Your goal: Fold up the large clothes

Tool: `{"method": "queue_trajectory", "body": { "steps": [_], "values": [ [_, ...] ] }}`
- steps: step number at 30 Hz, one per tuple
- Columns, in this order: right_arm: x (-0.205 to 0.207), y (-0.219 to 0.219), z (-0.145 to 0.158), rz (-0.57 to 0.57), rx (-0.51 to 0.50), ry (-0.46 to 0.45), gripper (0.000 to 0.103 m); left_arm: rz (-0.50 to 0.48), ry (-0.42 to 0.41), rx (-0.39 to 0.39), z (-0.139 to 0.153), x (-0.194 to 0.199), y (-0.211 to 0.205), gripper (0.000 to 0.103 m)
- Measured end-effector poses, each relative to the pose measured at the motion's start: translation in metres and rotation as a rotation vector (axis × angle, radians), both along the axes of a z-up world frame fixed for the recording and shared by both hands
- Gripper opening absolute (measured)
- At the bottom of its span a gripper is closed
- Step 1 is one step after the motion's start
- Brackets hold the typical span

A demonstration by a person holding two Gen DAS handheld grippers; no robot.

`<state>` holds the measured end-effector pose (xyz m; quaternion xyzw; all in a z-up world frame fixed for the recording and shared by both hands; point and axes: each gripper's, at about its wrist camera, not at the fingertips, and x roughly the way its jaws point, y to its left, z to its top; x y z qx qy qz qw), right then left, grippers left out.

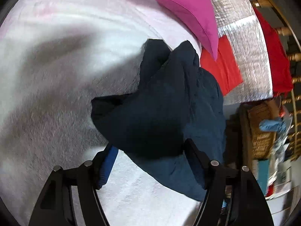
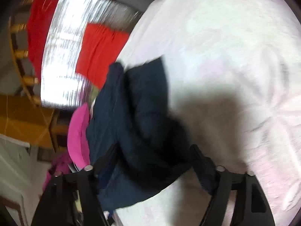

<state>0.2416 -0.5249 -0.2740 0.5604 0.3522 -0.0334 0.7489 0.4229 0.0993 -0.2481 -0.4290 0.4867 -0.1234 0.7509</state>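
- Left gripper point(image 1: 148, 150) stands wide, the bunched navy garment point(image 1: 160, 101) between its fingers; grip unclear.
- Right gripper point(image 2: 154, 158) likewise wide around it.
- Garment lies on the pale sheet point(image 1: 56, 56).

A home bedroom is indicated: a pale pink bed sheet point(image 1: 65, 37) is spread wide, a wooden spindle rail point(image 1: 289, 56) is seen at the far right, and a wicker basket point(image 1: 261, 131) is stuffed with household clutter.

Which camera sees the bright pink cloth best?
The left wrist view: the pink cloth lies sharp and mostly uncovered there. The right wrist view shows only a blurred strip of it beside the dark blue garment.
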Motion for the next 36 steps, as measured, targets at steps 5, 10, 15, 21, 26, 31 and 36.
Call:
{"method": "queue_trajectory", "body": {
  "steps": [5,10,15,21,26,31,36],
  "values": [
    [0.009,0.002,-0.010,0.026,0.050,-0.018,0.068,0.016,-0.029,0.008,-0.001,0.008,-0.007,0.061],
    [0.010,0.019,0.024,0.052,-0.129,-0.074,0.042,-0.005,-0.086,0.050,0.009,0.011,-0.013,0.046],
    [0.016,0.028,0.030,0.087,-0.298,0.008,0.042,-0.022,-0.047,0.066,0.003,0.018,-0.015,0.048],
    [0.006,0.012,0.030,0.068,-0.188,0.035,0.054,-0.026,-0.025,0.119,0.011,0.014,-0.010,0.057],
    [-0.016,-0.014,0.049,-0.036,-0.264,0.023,0.072,0.009,-0.066,0.219,0.028,0.011,0.011,0.067],
    [0.006,-0.037,0.032,-0.013,-0.132,-0.009,0.074,0.048,-0.155,0.339,0.044,0.021,0.014,0.074],
    [0.045,-0.038,0.011,0.063,-0.051,-0.026,0.078,-0.065,-0.156,0.274,0.032,0.043,-0.009,0.080]
  ]
}}
